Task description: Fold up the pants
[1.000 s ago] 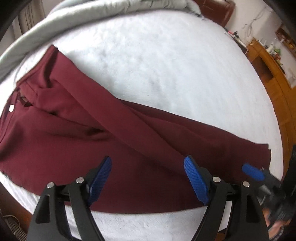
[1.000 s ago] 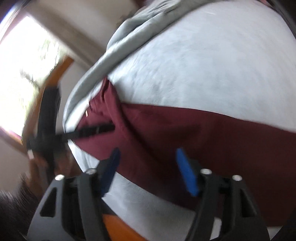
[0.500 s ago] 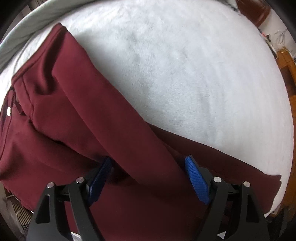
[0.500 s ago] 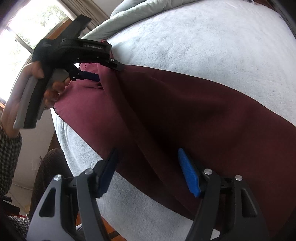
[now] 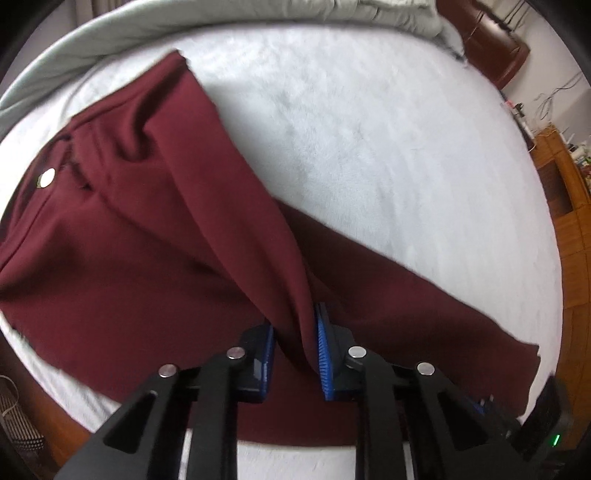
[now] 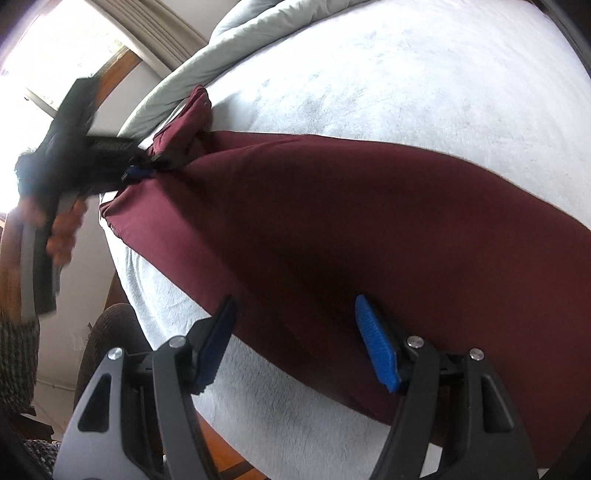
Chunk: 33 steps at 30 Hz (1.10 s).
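pants (image 5: 155, 258) hem cut off, left gripper (image 6: 138, 171) blurred

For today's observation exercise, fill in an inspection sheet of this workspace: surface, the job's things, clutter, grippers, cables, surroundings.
Surface: bed with a pale fluffy cover; a grey duvet is bunched along its far edge.
Job's things: dark red pants lie across the bed, a metal button showing at the waist.
Clutter: nothing seen on the bed besides the pants.
Grippers: left gripper shut on a ridge of the pants; right gripper open over the pants, gripping nothing.
Cables: loose wires on the wall beyond the bed.
Surroundings: wooden cabinet, brown headboard, bright window.
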Tool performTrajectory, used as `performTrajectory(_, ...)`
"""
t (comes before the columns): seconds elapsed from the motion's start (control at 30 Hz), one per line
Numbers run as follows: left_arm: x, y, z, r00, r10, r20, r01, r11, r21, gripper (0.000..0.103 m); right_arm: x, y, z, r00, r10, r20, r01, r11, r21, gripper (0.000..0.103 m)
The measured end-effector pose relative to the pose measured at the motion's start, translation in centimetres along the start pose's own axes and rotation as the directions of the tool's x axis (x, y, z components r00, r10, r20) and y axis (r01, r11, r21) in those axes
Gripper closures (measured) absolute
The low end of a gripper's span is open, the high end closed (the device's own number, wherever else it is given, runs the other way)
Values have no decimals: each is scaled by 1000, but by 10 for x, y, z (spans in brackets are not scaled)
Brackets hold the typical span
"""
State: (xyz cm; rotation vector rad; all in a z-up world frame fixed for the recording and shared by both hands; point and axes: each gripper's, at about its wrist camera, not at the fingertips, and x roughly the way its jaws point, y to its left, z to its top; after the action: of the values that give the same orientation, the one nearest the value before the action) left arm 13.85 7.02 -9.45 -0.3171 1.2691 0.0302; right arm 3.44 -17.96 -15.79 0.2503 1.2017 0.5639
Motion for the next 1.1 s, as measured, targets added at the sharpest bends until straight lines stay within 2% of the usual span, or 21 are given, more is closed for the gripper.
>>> performTrajectory(0.13,-18,16,-42,1000,-8,23,9,1000,-25,86,-5,7,-7,1000,6,-6,-6,1000,-13,36)
performTrajectory(0.23,-20,26,-71,999,5,40,-5,1000,-5,86,-14,11,-10,999,25,24,-25,1000,-10,36)
performTrajectory(0.33,-9,31,-82,998,17,53,-18,1000,22,85,-18,14,-8,996,73,43,-74,997,21,35)
performTrajectory(0.4,-2,33,-84,998,19,60,-20,1000,22,83,-11,14,-7,998,45,33,-47,998,36,34)
performTrajectory(0.47,8,27,-84,997,13,70,-15,1000,17,77,7,11,-9,999,13,-29,-12,998,57,34)
performTrajectory(0.57,9,30,-82,997,-20,72,21,1000,-8,72,15,17,-14,999,-30,-29,30,999,20,32)
performTrajectory(0.6,6,32,-81,997,-37,71,38,999,-13,67,15,20,-13,999,-41,-31,42,999,6,32)
performTrajectory(0.63,2,37,-81,996,-46,73,47,999,-19,57,14,24,-11,998,-53,-34,53,999,-5,31)
performTrajectory(0.67,-6,44,-80,996,-46,78,48,998,-29,51,12,27,-7,998,-51,-34,51,999,-9,31)
performTrajectory(0.7,-13,50,-79,995,-49,86,52,998,-33,43,10,30,-4,999,-39,-28,39,999,-8,31)
performTrajectory(0.77,-24,57,-75,993,-66,102,68,998,-13,37,3,37,5,1000,25,3,-25,1000,-7,31)
performTrajectory(0.83,-34,61,-70,993,-51,109,48,998,32,27,3,47,19,995,93,22,-92,996,-11,31)
performTrajectory(0.9,-35,67,-67,994,-59,95,53,996,66,26,13,60,36,988,156,21,-156,988,-10,31)
performTrajectory(0.97,-34,66,-70,994,-112,19,109,987,115,27,27,72,48,984,180,12,-180,984,-14,31)
performTrajectory(1.0,-36,69,-71,993,-120,8,118,985,126,27,36,82,57,981,193,10,-193,981,-23,31)
performTrajectory(1.1,-45,93,-72,997,-82,14,80,990,116,26,58,108,74,969,249,1,-248,968,-27,31)
